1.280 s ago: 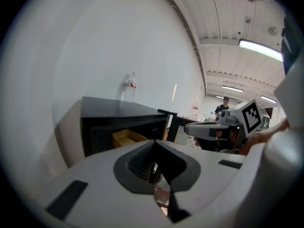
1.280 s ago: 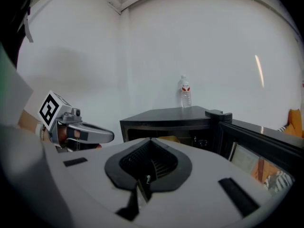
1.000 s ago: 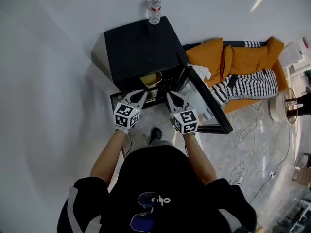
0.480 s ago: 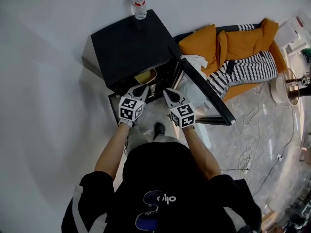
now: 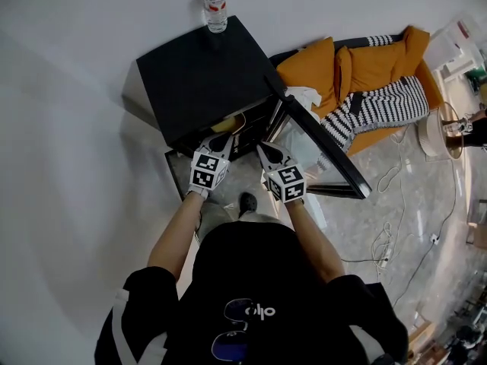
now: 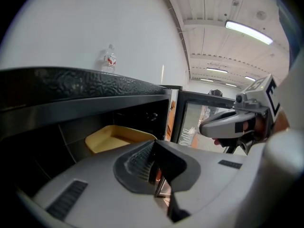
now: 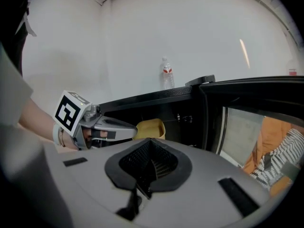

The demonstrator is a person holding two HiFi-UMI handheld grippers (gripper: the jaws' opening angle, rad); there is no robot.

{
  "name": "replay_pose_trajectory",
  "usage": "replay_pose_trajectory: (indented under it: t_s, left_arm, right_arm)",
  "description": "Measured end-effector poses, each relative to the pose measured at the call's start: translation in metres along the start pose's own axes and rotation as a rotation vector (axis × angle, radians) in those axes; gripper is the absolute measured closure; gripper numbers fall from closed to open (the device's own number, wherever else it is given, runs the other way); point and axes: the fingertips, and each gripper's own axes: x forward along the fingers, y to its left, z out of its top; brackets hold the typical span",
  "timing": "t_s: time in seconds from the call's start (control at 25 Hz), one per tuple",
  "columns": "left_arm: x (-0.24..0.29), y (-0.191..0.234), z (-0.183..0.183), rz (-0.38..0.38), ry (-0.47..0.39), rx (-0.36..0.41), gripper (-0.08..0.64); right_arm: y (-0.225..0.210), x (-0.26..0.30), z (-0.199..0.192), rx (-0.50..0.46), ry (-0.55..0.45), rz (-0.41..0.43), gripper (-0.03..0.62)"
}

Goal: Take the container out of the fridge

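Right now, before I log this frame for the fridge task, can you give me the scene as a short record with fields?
fridge: black, low, door swung open
container: yellow, on a shelf inside, not yet gripped
left gripper: jaws together, empty, at the opening
right gripper: jaws together, empty, beside the left one
water bottle: upright on the fridge top

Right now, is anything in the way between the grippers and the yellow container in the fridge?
Nothing visible. The door stands open to the right, the yellow container sits just inside the opening, and the left gripper and right gripper face it directly.
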Motion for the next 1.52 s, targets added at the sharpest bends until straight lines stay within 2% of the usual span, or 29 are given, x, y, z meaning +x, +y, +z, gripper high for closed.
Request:
replay_pose_trajectory:
  t_s: [0.2, 0.28, 0.32, 0.68, 0.92, 1.04, 1.16, 1.52]
  left_arm:
    - [0.014, -0.002, -0.003, -0.032, 0.026, 0.047, 0.560]
    - [0.021, -0.002, -0.007, -0.054, 0.053, 0.052, 0.476]
    - [0.023, -0.002, -0.010, -0.061, 0.065, 0.055, 0.471]
    - [0.040, -0.004, -0.016, -0.065, 0.167, 0.142, 0.471]
    - [0.043, -0.004, -0.022, -0.055, 0.249, 0.155, 0.481]
    - [0.045, -0.001, -0.023, -0.044, 0.260, 0.143, 0.523]
    - [0.043, -0.001, -0.022, -0.049, 0.253, 0.122, 0.526]
    - [0.031, -0.008, -0.023, -0.056, 0.219, 0.121, 0.537]
  right_arm:
    - [-0.002, 0.005, -0.007, 0.021, 0.015, -0.018, 0.584]
    - [-0.004, 0.005, -0.009, 0.030, 0.018, -0.026, 0.584]
    - [-0.005, 0.005, -0.009, 0.033, 0.017, -0.031, 0.584]
    - [-0.015, 0.002, -0.009, 0.071, 0.015, -0.067, 0.584]
    - [-0.018, 0.004, -0.009, 0.077, 0.010, -0.075, 0.584]
    - [-0.018, 0.006, -0.007, 0.078, 0.013, -0.076, 0.584]
    - [-0.019, 0.007, -0.006, 0.078, 0.005, -0.076, 0.584]
    - [-0.017, 0.002, -0.006, 0.075, 0.004, -0.070, 0.584]
